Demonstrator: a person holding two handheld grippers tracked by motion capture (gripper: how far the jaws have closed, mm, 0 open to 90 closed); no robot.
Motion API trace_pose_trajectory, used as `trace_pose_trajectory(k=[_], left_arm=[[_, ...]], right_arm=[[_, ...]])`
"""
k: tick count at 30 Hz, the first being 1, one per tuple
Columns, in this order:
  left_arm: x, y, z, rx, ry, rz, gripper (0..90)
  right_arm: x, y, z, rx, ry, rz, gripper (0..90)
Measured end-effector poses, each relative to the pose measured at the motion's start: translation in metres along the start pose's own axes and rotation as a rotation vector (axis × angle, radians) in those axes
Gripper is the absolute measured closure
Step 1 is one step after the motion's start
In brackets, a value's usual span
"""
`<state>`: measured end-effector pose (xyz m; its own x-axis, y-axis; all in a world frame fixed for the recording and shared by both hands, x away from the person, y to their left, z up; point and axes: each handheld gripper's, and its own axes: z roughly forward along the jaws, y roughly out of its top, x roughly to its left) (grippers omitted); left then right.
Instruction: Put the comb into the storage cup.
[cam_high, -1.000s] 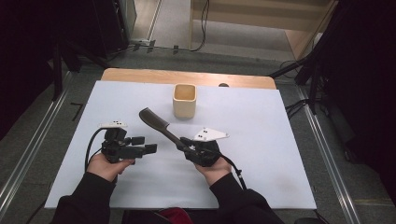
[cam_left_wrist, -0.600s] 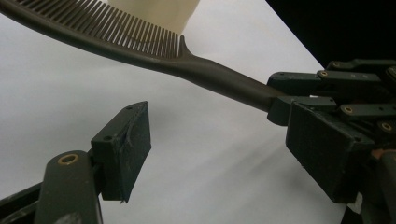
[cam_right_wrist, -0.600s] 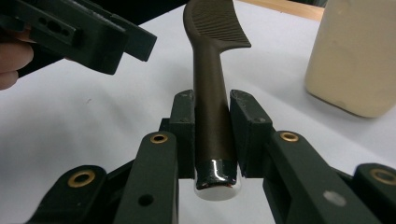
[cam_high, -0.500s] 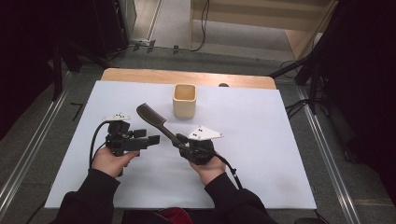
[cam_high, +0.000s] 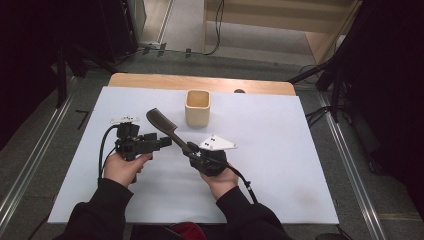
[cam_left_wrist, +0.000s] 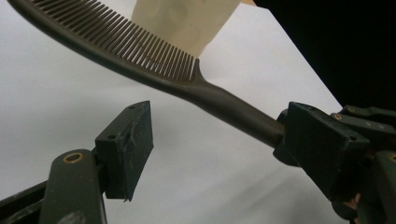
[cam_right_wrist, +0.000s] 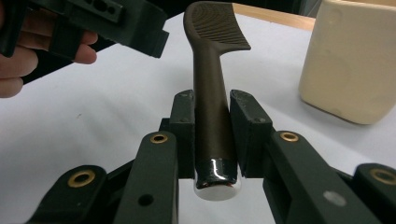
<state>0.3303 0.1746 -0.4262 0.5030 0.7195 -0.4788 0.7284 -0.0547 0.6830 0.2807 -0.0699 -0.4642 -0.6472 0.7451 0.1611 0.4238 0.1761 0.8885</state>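
- Currently, at far left, we note the left gripper (cam_high: 150, 143) in the air above the white worktop (cam_high: 280, 165), pointing toward the comb. Its jaws stand apart and hold nothing; in the left gripper view one pad (cam_left_wrist: 125, 149) sits below the comb's neck, clear of it.
- The comb (cam_high: 162, 123) is off the worktop, slanting up and to the left, with its toothed end near the cream cup (cam_high: 197, 107) but apart from it.
- The right gripper (cam_high: 200, 156) has its jaws clamped on the handle, close to the butt end.
- Risk 1: the hold is far from the toothed end, so we judge that a nudge from the left gripper could pivot the comb in the pads or slide it out.
- Risk 2: if the left jaws close on the fine teeth rather than the neck, the teeth may bend or the bite may slip.
- Risk 3: a swing of the long comb to the right could knock the light cup over.
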Motion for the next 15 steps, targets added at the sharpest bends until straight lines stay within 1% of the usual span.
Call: trace_pose_trajectory(k=[2,3,6,8,9,15], left_arm=[[-0.001,0.001,0.002,-0.004,0.012,-0.005,25.7],[-0.001,0.002,0.004,-0.005,0.009,-0.011,26.0],[-0.002,0.003,0.008,-0.001,0.021,-0.012,27.3],[-0.002,0.003,0.011,0.006,0.015,-0.020,27.2],[-0.002,0.003,0.012,0.012,0.020,-0.020,27.3],[-0.002,0.002,0.015,0.007,0.022,-0.027,27.3]], right_arm=[[0.000,0.000,0.001,-0.004,-0.002,0.002,70.2],[0.001,0.000,0.002,-0.006,-0.003,0.004,70.2],[0.002,0.000,0.004,-0.013,-0.006,0.009,70.2],[0.002,0.000,0.005,-0.015,-0.009,0.012,70.3],[0.002,-0.001,0.006,-0.016,-0.007,0.014,70.3],[0.004,0.000,0.008,-0.023,-0.013,0.020,70.2]])
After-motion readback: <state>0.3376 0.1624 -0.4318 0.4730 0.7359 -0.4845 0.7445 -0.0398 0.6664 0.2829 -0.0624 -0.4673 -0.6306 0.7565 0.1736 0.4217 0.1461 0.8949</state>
